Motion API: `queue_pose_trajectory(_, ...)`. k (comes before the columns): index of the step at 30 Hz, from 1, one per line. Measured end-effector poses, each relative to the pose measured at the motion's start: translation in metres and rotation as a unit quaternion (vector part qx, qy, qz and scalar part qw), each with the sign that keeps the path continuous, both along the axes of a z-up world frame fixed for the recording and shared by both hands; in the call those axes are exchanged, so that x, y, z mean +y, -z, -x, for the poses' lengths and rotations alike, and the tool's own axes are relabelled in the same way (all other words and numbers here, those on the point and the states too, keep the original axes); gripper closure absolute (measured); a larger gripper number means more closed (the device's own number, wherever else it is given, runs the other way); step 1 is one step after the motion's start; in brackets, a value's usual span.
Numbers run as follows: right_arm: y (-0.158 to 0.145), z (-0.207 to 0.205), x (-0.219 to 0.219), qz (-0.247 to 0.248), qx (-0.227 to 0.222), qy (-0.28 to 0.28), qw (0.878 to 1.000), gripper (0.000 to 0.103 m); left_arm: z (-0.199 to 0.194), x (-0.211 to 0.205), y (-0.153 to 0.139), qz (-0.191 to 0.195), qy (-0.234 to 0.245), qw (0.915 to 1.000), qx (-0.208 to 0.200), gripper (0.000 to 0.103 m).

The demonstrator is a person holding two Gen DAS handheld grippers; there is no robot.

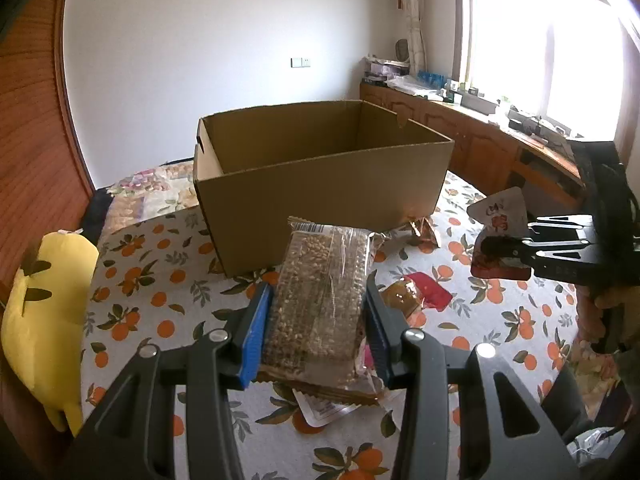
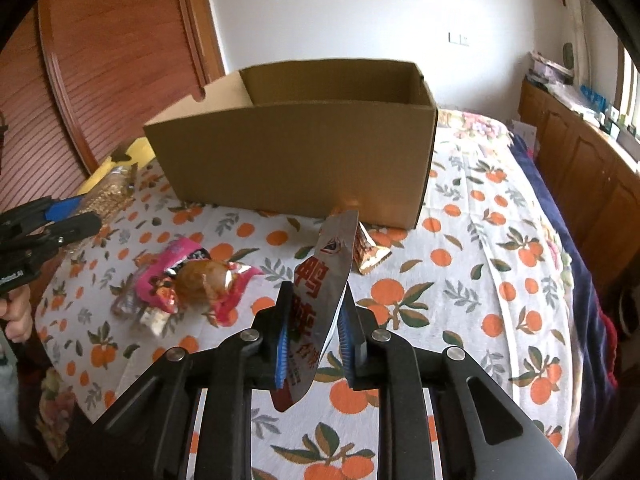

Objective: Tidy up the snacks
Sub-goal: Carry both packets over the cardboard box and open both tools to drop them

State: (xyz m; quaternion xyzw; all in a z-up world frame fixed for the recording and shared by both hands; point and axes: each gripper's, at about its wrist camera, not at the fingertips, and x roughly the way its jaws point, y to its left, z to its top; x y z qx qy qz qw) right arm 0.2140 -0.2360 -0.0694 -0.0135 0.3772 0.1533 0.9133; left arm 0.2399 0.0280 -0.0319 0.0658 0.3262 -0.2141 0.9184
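At lower centre of each wrist view, the left tool is clamped on a clear pack of grain bars and the right tool on a silver pouch, both held before the open cardboard box on the orange-print bed.

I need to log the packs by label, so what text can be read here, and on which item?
"鸭": large red character on the silver pouch held in the right gripper; the characters below it are partly hidden.
Grain bar pack in the left gripper: barcode label, too small to read.
Pink packet: print blurred.
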Motion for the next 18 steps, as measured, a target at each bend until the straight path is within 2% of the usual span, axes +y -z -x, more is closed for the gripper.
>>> queue_pose_trajectory(18,-0.032,0.034,-0.002,-0.008,-0.033,-0.009,0.999,0.085,0.015,-0.013,-0.027,0.009,-0.006,0.9996,-0.024,0.06)
